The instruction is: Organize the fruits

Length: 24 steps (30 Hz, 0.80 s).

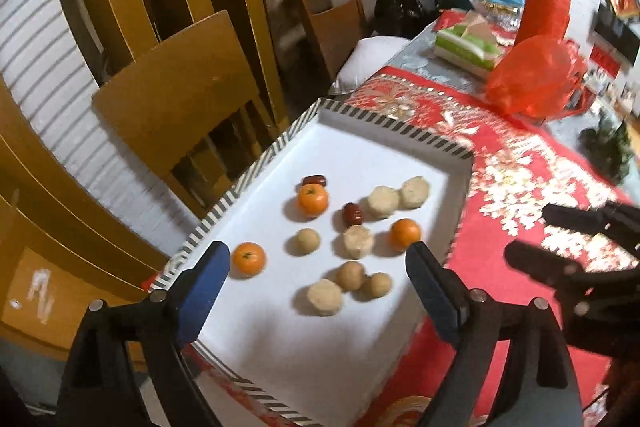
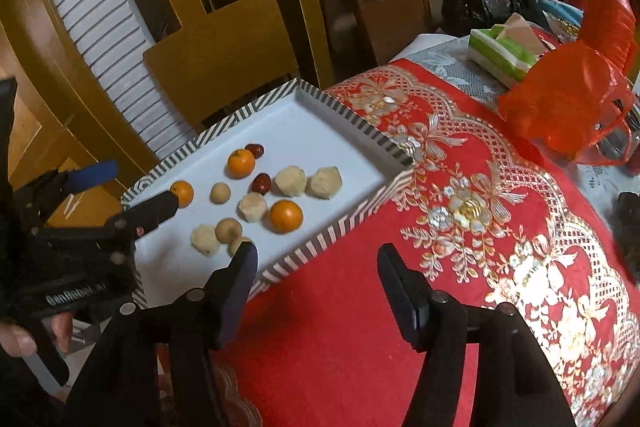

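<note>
While both claws hang above the scene, nothing held. Left claw (image 1: 318, 267): blue-padded jaws wide, empty, poised over the near half of the white rectangular tray with striped black-and-white rim (image 1: 256, 159). Right claw (image 2: 316, 267): jaws moderately wide, empty, mostly over the red and gold embroidered cloth (image 2: 460, 195) on the worktop, just beside the tray's corner.

Inside the tray, loosely mixed: three round orange tangerines (image 1: 313, 200), two dark red dates (image 1: 353, 214), four pale peeled faceted chunks (image 1: 359, 242), three small tan round fruits (image 1: 308, 241).

Risks, as judged: round fruit rolling when nudged by a descending pad; clustered pieces near the front, touching, likely to be pinched together; soft peeled chunks liable to crushing under a hard squeeze.
</note>
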Available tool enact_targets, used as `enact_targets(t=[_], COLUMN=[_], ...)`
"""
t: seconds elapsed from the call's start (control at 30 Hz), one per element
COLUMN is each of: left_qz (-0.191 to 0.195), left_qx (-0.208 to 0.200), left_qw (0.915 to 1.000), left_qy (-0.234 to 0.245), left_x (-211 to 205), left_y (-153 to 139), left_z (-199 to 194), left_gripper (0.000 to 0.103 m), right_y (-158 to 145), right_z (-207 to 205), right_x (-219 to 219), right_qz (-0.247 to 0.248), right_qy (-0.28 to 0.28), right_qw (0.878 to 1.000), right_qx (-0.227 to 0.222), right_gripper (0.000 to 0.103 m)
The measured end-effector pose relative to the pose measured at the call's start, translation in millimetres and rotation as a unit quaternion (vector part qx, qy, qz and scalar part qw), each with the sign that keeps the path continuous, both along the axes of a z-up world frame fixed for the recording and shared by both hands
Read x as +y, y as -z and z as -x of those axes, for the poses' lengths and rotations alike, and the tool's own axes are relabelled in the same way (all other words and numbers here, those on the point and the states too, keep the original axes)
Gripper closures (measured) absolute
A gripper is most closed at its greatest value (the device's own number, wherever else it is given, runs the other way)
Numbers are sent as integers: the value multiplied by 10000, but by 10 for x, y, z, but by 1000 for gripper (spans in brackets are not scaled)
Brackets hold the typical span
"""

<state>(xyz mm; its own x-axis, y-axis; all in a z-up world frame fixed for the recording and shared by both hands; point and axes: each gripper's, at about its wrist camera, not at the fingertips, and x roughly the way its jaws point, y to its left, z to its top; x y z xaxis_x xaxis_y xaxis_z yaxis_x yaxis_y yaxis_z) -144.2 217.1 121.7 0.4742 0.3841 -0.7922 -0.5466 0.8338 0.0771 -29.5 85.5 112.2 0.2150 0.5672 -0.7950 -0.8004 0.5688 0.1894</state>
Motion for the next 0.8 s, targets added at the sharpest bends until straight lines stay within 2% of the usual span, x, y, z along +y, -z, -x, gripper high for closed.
enact_targets(t=[0.13,0.33,0.53,0.8], left_qz=[-176,34,189,192], left_qx=[161,-67,-28,-2], left_qw=[9997,9998,9998,9998], left_qy=[0,167,92,-63], left_x=[-73,-129,-125,-42], left_y=[1,-22,21,31], left_z=[-16,21,29,77], left_gripper=[12,12,12,12], right_y=[16,55,85,97], right_z=[13,20,28,45], right_x=[-69,-99,-81,5], right_qz=[42,157,212,235], right_qy=[-16,-83,-150,-236], right_qw=[10000,9998,9997,9994], right_qx=[12,22,46,74], right_gripper=[36,36,36,35])
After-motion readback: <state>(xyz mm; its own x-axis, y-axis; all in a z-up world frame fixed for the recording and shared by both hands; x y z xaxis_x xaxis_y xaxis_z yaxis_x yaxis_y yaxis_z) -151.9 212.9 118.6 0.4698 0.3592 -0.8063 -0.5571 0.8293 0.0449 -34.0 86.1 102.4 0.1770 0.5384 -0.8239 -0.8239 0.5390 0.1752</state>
